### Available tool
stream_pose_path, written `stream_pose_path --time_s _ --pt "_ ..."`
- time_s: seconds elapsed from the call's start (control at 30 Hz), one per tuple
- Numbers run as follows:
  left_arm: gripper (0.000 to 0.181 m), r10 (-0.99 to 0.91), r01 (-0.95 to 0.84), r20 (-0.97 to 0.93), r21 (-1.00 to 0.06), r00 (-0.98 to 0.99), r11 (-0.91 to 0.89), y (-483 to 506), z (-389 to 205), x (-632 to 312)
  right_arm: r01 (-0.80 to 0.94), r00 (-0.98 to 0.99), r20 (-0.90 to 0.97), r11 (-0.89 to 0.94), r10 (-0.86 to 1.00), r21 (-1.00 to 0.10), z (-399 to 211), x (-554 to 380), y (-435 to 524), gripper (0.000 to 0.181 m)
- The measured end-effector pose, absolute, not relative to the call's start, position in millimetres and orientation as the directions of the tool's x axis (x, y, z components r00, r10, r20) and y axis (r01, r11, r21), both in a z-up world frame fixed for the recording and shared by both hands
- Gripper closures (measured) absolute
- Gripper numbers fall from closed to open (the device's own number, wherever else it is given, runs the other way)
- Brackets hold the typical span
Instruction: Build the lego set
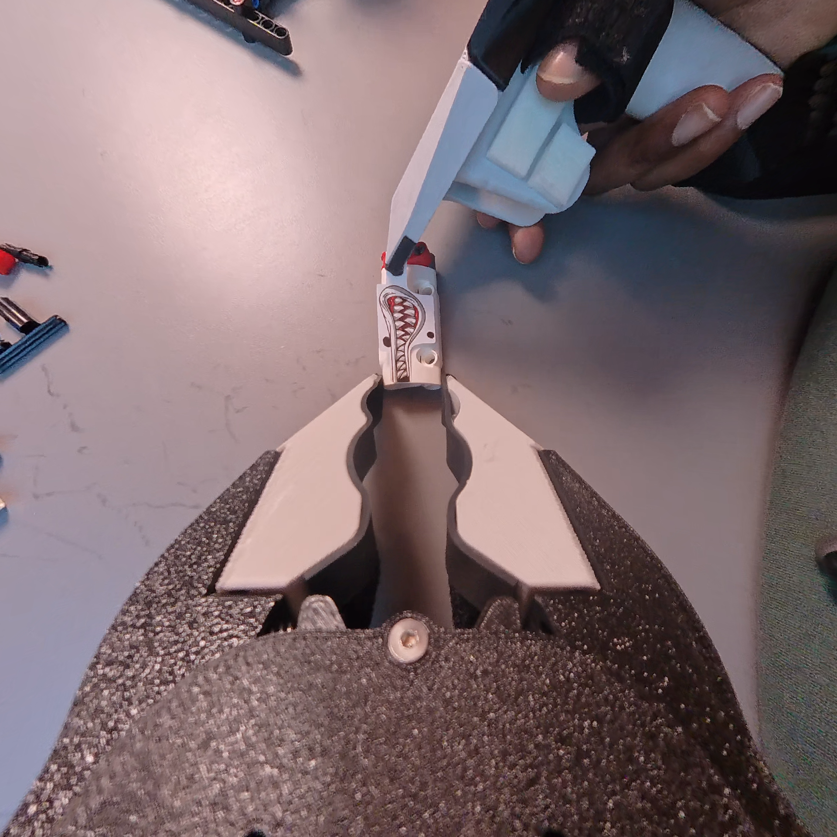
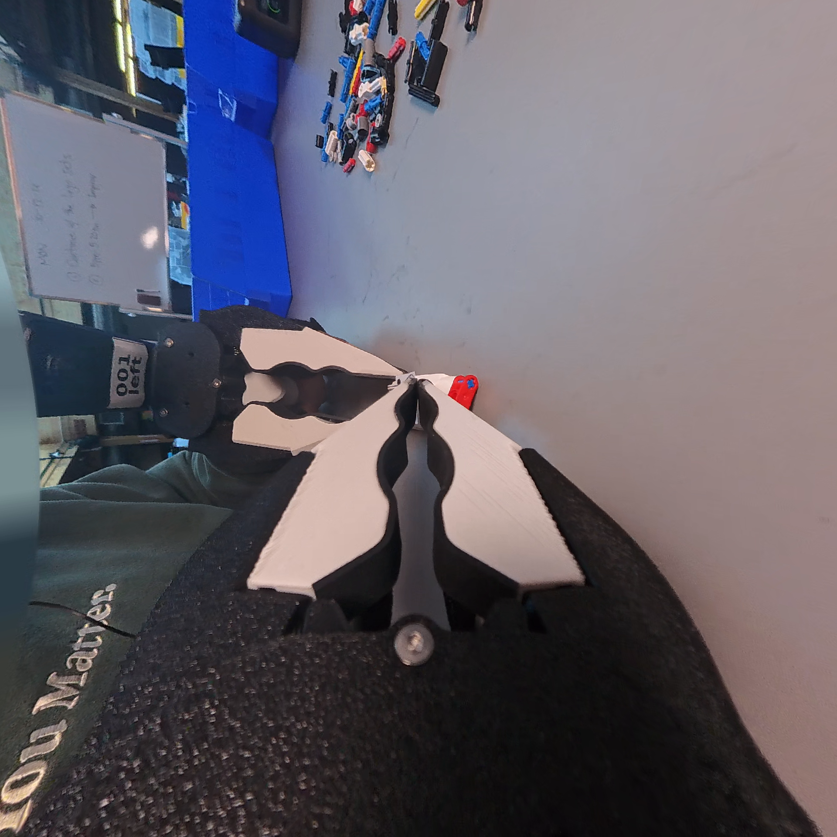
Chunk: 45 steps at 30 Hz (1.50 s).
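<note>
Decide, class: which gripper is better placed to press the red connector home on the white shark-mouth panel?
Probably the right gripper: its closed tips already sit at the red connector on the panel's far end, while the left gripper clamps the white panel at its near end, steadying it.

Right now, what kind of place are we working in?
Probably a lab or workshop: a wall-mounted whiteboard, stacked blue plastic bins, and a grey worktable strewn with small multicoloured lego parts.

I work at a pale grey table (image 2: 589, 226), scuffed and faintly marked. At its far edge stands a blue bin (image 2: 235, 190). Beyond that a whiteboard (image 2: 90, 204) catches a glare, with dim, cluttered shelving (image 2: 149, 59) behind it.
</note>
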<state>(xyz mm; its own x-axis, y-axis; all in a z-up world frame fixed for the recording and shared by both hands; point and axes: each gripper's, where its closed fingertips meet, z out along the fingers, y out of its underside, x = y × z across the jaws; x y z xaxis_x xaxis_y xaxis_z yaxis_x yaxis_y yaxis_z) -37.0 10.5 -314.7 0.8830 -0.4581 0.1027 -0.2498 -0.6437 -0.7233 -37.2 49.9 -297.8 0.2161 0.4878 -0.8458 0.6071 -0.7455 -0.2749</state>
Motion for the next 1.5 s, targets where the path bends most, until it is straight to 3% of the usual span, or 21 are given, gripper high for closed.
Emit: stream_pose_path --time_s 0.9,1.5 --pt "0.157 -0.432 -0.307 -0.014 -0.725 0.902 -0.617 11 -313 -36 0.668 0.237 -0.717 -0.646 0.655 -0.370 -302 -34 50 0.181" --pt "0.157 -0.459 -0.461 -0.216 -0.711 0.862 -0.531 8 -309 -37 0.773 0.004 -0.367 -0.236 0.930 -0.589 -297 -27 37 0.159"
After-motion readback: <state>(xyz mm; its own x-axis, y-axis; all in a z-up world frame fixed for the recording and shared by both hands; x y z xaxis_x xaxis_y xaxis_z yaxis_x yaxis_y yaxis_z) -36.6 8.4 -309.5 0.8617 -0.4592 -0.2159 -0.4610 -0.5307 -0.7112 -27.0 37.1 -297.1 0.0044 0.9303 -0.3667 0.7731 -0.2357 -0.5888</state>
